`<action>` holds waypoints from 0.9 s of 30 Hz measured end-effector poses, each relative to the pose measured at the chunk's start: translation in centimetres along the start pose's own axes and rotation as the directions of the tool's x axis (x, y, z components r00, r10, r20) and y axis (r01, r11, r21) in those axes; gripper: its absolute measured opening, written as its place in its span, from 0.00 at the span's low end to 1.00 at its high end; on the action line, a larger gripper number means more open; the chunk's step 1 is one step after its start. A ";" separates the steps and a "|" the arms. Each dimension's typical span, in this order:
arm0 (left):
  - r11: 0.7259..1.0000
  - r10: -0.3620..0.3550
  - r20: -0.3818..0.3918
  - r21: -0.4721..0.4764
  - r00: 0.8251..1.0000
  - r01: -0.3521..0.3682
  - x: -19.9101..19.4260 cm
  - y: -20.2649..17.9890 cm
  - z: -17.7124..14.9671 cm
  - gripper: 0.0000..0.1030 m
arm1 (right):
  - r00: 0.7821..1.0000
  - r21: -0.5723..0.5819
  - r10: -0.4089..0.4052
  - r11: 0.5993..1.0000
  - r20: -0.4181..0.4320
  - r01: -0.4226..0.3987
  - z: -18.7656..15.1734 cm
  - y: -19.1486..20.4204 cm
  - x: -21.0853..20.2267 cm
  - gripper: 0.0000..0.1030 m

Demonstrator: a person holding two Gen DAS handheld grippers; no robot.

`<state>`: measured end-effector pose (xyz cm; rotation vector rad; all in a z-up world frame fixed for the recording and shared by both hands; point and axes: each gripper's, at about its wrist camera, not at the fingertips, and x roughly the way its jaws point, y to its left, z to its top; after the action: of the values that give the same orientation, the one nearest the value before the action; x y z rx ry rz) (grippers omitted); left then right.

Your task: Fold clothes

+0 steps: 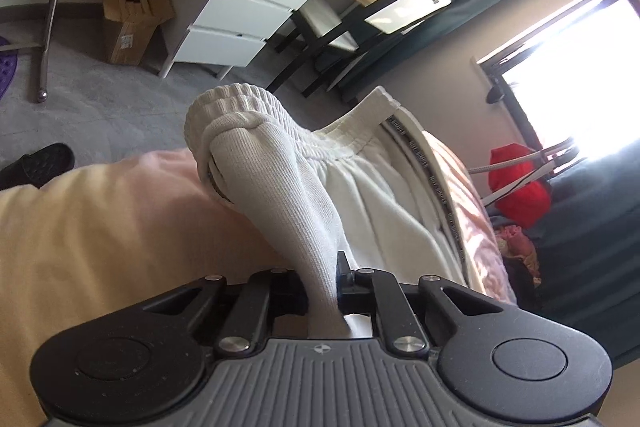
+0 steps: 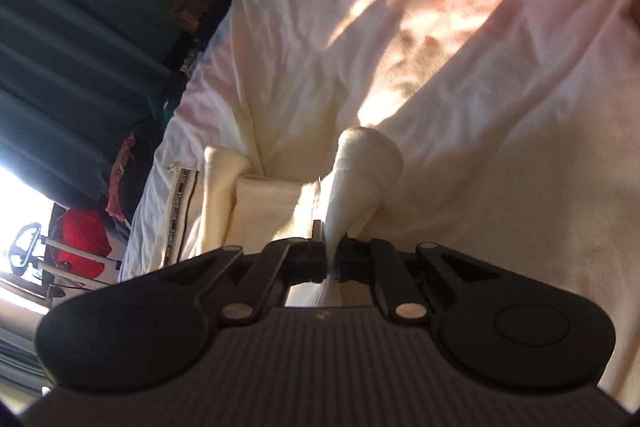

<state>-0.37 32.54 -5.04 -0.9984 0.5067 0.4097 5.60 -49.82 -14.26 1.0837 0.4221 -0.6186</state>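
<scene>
White track pants with a black-and-white side stripe lie on a pale pink bed sheet. My left gripper is shut on a bunched ribbed cuff of the pants, pulled up toward the elastic waistband. In the right wrist view my right gripper is shut on the other ribbed cuff, lifted a little above the sheet. The pants' striped side lies to its left.
A white drawer unit, a cardboard box and a dark desk frame stand on the grey carpet beyond the bed. A red bag sits by the bright window. Dark teal curtains hang past the bed's edge.
</scene>
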 end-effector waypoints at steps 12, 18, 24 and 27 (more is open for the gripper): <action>0.989 -0.140 0.115 0.068 0.983 0.133 -3.3 -5.7 1.6 0.10 | 0.987 -0.059 0.105 0.993 0.124 -0.099 3.2 3.7 -3.1 0.05; 0.988 -0.100 0.151 0.131 0.983 0.080 2.5 -12.7 4.4 0.10 | 0.991 -0.191 0.051 0.981 0.124 -0.027 3.1 11.1 6.0 0.05; 0.976 0.009 0.153 0.212 0.988 -0.042 14.9 -18.7 5.3 0.11 | 0.992 -0.324 -0.010 0.945 0.128 0.051 2.9 18.6 15.7 0.06; 0.972 0.103 0.086 0.205 0.991 -0.119 21.7 -19.4 5.7 0.11 | 0.990 -0.388 -0.039 0.917 0.134 0.089 2.8 22.3 20.5 0.06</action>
<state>29.03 30.20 -1.66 -0.7503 0.5278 0.4813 35.75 -50.31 -10.10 0.6449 0.4529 -0.6229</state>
